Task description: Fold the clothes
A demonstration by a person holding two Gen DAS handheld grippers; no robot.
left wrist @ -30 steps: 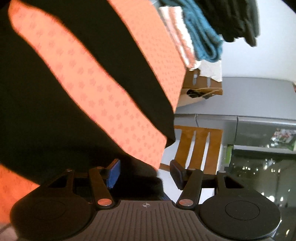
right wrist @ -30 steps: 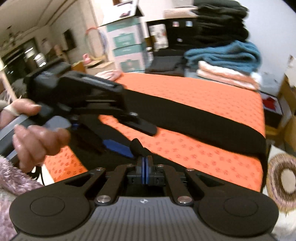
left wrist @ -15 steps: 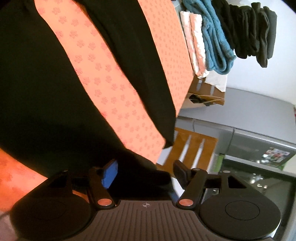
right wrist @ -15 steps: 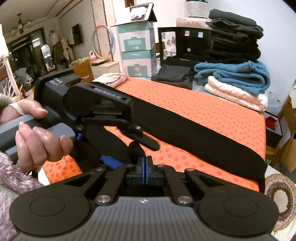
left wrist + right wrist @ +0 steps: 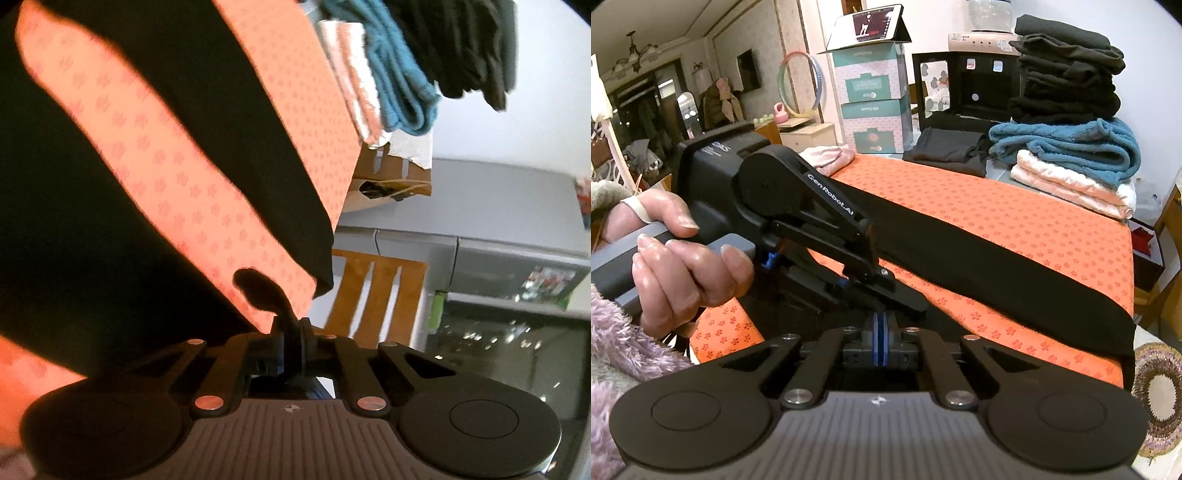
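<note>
On left gripper [image 5: 886, 291]: "GenRobot.AI"

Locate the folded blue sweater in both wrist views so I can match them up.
Left wrist: blue sweater at top, right of centre, turned on its side, between the pink-white folded clothes and the black pile.
Right wrist: blue sweater at upper right, lying flat on the pink-white folded clothes, under the black pile.
Shared landmark: the orange mat with the black garment across it.

A lived-in home: chandelier [image 5: 634, 50], coats [image 5: 720, 101], hula hoop [image 5: 801, 86], stacked boxes [image 5: 873, 98], folded clothes [image 5: 1067, 88], woven rug [image 5: 1158, 384].
</note>
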